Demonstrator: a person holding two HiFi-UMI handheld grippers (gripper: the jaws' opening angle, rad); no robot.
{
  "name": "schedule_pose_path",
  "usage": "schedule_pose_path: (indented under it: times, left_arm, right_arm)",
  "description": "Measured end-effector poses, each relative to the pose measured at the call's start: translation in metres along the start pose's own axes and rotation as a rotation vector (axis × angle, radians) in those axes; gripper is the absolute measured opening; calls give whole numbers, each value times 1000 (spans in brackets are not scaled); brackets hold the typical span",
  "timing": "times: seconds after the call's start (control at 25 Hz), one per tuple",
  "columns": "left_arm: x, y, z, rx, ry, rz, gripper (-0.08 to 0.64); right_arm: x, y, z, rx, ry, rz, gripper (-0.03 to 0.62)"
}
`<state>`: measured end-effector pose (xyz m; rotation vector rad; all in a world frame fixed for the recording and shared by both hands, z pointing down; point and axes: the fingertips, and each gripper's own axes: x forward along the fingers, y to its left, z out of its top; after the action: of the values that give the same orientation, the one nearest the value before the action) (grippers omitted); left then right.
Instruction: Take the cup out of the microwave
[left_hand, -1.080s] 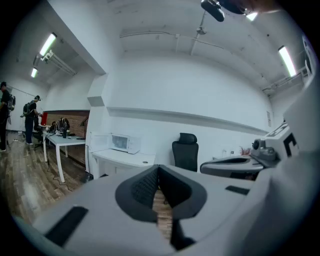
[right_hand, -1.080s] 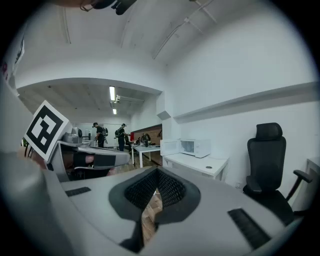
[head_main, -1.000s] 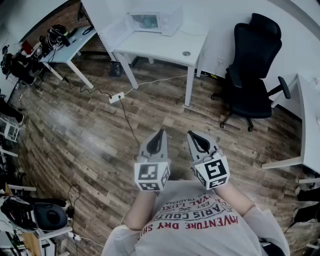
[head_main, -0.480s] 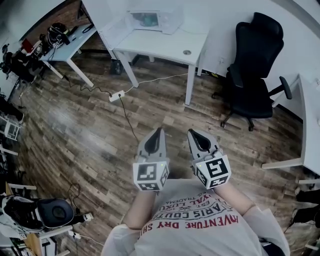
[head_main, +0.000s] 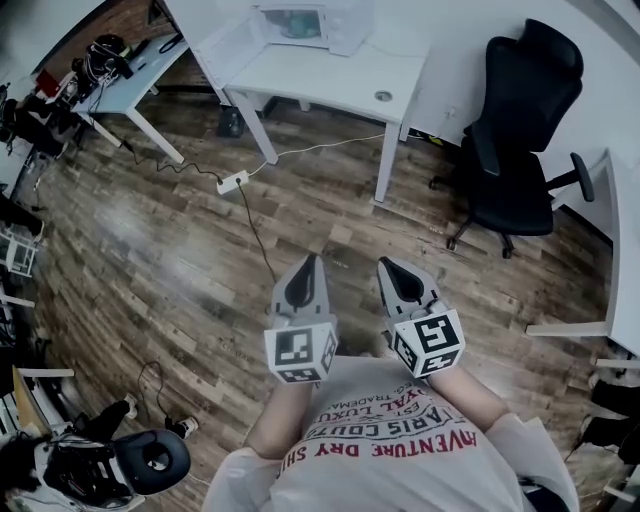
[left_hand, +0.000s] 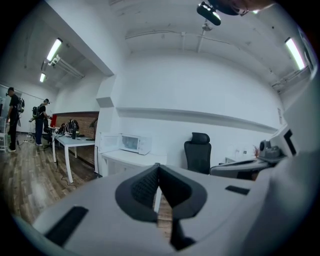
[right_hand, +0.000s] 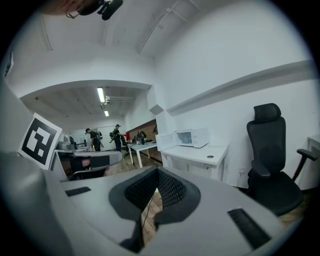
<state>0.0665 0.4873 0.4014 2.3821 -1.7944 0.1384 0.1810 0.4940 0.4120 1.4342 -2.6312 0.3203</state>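
Note:
A white microwave (head_main: 310, 20) stands at the back of a white table (head_main: 345, 75), its door (head_main: 228, 52) swung open to the left. No cup can be made out inside it from here. My left gripper (head_main: 312, 260) and right gripper (head_main: 384, 264) hang side by side over the wooden floor, well short of the table, both shut and empty. The left gripper view has the microwave (left_hand: 134, 144) far off beyond the shut left gripper (left_hand: 158, 167). Past the shut right gripper (right_hand: 157, 172), the right gripper view shows the microwave (right_hand: 192, 137) on the table (right_hand: 200, 152).
A black office chair (head_main: 520, 130) stands right of the table. A power strip with cables (head_main: 233, 182) lies on the floor before the table. A second desk (head_main: 120, 90) with gear is at the left. A small round thing (head_main: 384, 96) sits on the table.
The whole view has shifted toward the table, so the microwave now sits nearer the top edge. Both grippers moved forward with it and stay shut.

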Motion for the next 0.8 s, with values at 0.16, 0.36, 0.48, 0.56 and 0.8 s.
schedule_pose_path:
  times: [0.16, 0.36, 0.48, 0.56, 0.8]
  left_arm:
    - [29, 37, 10, -9, -1, 2, 5]
    - [72, 101, 25, -33, -6, 1, 5]
    - [98, 150, 32, -43, 11, 5, 6]
    - [116, 182, 42, -49, 13, 4, 5]
    - [157, 266, 77, -34, -19, 17, 5]
  right_arm:
    - [43, 1, 9, 0, 9, -7, 11]
    - [113, 7, 24, -2, 26, -27, 9]
    - [164, 15, 37, 3, 27, -39, 9]
    - [198, 22, 49, 4, 23, -43, 11]
    - [282, 38, 81, -1, 8, -41, 11]
